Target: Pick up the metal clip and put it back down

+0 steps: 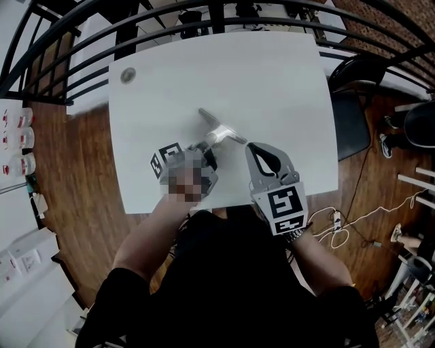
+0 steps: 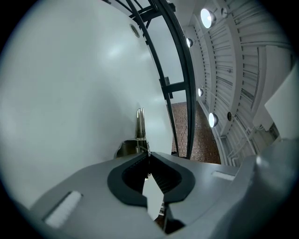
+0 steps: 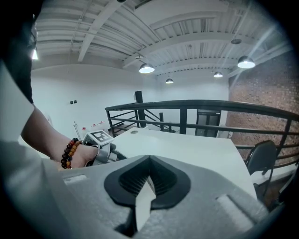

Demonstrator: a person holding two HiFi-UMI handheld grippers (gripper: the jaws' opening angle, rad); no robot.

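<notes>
Nearly done: my left gripper (image 1: 206, 144) is clamped on the near end of the metal clip (image 1: 221, 131), low at mid-table; whether it touches down, I cannot tell. Only the release remains. My right gripper (image 1: 250, 147), jaws together and empty, waits just right. The white table (image 1: 285, 75) lies open far and right, with the railing (image 1: 224, 20) beyond its far edge.

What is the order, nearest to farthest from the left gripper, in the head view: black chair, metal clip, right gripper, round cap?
1. metal clip, at the fingers of the left gripper.
2. right gripper, just right of it.
3. round cap, far left corner of the table.
4. black chair, far right.
</notes>
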